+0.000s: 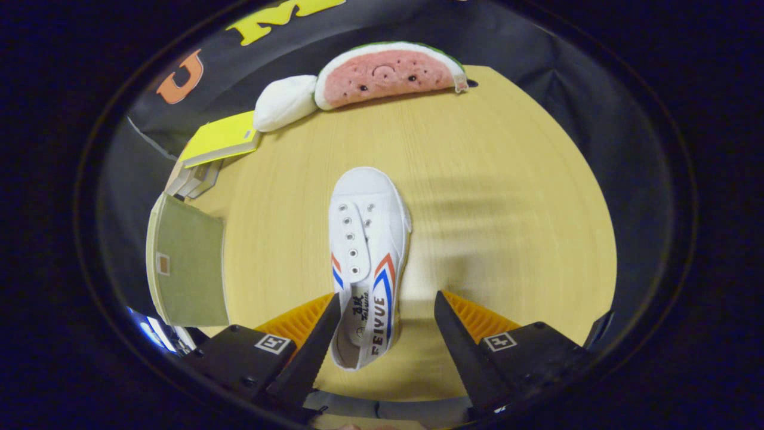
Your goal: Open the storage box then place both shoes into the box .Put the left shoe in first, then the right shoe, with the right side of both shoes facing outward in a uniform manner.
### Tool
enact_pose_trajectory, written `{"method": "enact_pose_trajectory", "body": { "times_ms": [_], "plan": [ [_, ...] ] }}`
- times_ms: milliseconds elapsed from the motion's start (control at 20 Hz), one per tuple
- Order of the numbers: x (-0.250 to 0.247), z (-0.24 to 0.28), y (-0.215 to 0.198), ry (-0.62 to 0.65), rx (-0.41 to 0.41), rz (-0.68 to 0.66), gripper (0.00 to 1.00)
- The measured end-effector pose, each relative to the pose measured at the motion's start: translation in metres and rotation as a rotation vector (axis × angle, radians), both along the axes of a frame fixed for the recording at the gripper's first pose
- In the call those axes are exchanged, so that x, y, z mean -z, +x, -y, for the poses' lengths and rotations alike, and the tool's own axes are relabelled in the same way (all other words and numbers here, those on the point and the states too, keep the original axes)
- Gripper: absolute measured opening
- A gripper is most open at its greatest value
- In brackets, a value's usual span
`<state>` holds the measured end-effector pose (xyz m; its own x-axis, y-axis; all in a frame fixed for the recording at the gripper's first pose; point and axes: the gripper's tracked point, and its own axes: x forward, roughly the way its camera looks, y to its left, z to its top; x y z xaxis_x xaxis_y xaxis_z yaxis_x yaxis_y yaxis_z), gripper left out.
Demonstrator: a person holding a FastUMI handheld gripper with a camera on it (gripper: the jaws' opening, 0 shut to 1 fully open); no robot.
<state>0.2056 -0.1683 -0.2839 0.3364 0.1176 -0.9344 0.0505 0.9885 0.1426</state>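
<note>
Currently, stage: approach to a shoe; grasp judged not yet made.
Gripper: gripper (382, 325) held above the table, fingers spread wide apart, nothing clamped.
Shoe: white canvas sneaker (368, 257) with red and blue stripes lies flat on the wooden table (507, 197), toe pointing away, heel end between the fingers; the left finger is seen at or just beside the heel's edge, the right finger stands apart from it.
Which shoe: left or right cannot be told for sure.
Storage box: olive fabric box (188, 266) sits at the table's left edge, beside the shoe but apart from it; whether its lid is open cannot be told.
Clutter: yellow book (222, 138), white plush (285, 101) and watermelon plush (388, 73) lie at the far side, well clear.
Risk 1: fingers are off-centre over the heel, so a close could pinch one wall only and the shoe could twist or slip.
Risk 2: soft canvas may collapse under the squeeze.
Risk 3: wrong shoe taken first, or wrong side left facing outward, if the order is not checked.
</note>
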Motion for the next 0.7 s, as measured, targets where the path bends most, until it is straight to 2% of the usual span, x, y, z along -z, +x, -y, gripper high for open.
{"method": "enact_pose_trajectory", "body": {
  "times_ms": [150,300,400,500,600,700],
  "plan": [
    [0.016,0.009,0.005,-0.046,0.018,-0.069,1.00],
    [0.025,0.000,0.007,-0.012,0.000,-0.148,0.84],
    [0.019,-0.001,0.006,-0.044,-0.021,-0.152,0.73],
    [0.008,-0.013,0.001,-0.019,-0.020,-0.145,0.62],
    [0.015,-0.013,0.001,-0.015,0.003,-0.158,0.62],
    [0.022,0.000,0.009,-0.088,0.027,-0.185,0.62]
  ]
}}
